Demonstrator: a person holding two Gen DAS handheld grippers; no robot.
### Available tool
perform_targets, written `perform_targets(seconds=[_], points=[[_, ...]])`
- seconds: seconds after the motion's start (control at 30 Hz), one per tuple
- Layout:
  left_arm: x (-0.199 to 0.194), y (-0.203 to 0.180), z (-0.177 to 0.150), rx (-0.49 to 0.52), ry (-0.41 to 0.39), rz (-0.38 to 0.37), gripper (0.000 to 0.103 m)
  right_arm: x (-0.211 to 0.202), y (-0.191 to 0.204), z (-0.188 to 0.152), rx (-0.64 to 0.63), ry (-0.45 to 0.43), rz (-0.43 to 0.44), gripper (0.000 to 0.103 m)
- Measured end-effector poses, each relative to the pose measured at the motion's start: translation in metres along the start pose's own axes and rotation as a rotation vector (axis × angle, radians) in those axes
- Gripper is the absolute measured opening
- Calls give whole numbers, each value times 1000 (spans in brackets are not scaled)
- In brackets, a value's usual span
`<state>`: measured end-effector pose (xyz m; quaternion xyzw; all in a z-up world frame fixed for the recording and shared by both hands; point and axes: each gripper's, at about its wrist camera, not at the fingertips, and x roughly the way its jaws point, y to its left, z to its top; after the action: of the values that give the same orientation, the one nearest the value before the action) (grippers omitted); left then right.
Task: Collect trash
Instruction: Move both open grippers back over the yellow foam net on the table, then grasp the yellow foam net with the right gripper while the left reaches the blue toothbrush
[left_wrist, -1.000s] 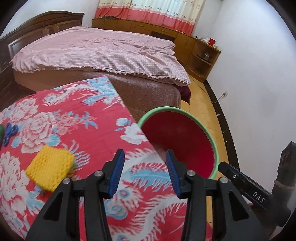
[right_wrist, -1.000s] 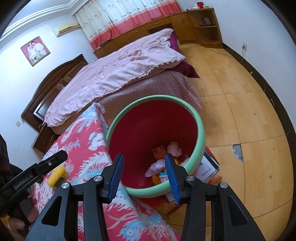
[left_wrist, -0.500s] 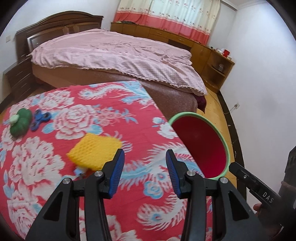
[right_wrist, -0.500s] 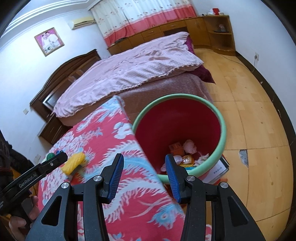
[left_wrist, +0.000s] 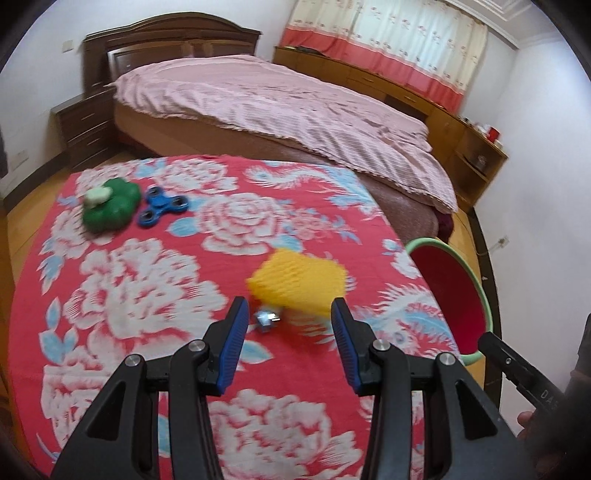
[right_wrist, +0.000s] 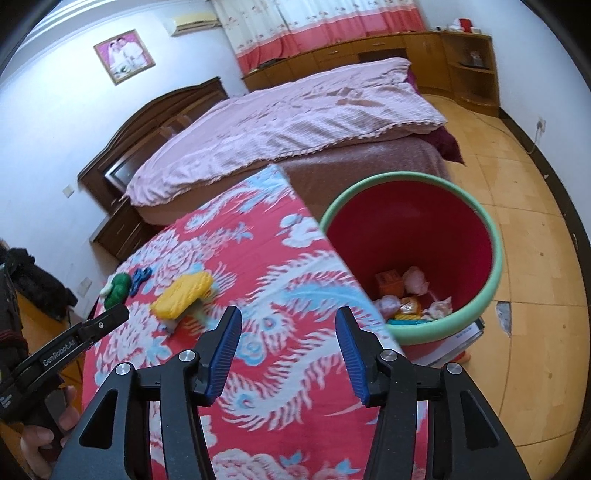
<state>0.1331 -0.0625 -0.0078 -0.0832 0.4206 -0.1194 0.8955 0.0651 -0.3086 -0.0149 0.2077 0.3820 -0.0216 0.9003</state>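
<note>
We've got several scraps in the bin (right_wrist: 491, 236) already. Left on the table (left_wrist: 110, 295): yellow foam net (left_wrist: 297, 280), green piece (left_wrist: 110, 210), blue spinner (left_wrist: 162, 205). Left gripper (left_wrist: 287, 345) parted, empty; right gripper (right_wrist: 288, 354) opening, empty.

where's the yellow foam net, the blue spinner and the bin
yellow foam net (left_wrist: 297, 281), left wrist view, middle of its ribbed top
blue spinner (left_wrist: 162, 206), left wrist view, its centre hub
bin (right_wrist: 496, 258), right wrist view, green rim on the right side
</note>
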Motion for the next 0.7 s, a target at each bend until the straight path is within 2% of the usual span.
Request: perform_targets(seconds=[0.43,0.7], points=[[-2,60,-7,-102,-21,105,46,42,52,-1,-55,95,70,55],[13,82,-11,-139,1,122,46,76,84,3,-72,159,98,55]])
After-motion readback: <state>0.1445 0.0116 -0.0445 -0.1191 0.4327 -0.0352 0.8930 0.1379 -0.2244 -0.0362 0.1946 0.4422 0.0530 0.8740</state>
